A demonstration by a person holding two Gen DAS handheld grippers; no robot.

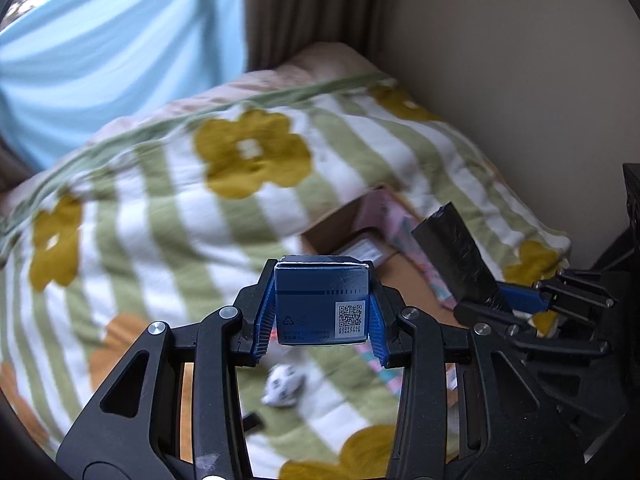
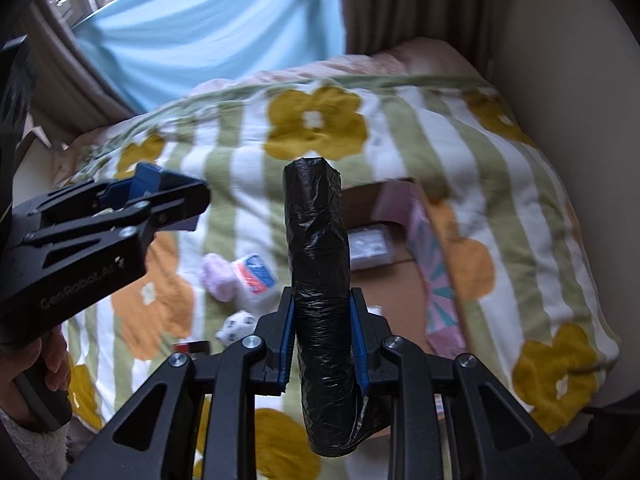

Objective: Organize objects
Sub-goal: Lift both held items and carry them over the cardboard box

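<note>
Our left gripper (image 1: 322, 312) clamps the blue box (image 1: 321, 300), our right gripper (image 2: 323, 334) the black roll (image 2: 320, 280); rushing toward the cardboard box (image 2: 390, 264), either could slip out.

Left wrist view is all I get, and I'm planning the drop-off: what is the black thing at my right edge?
Observer: A roll wrapped in black plastic, clamped between the right tongs and sticking out past both ends of the pads.
Operator: Anything loose on the blanket besides the spotted white thing?
Observer: Yes, a pink fluffy item and a white packet with red and blue print lie side by side, left of the cardboard box.
</note>
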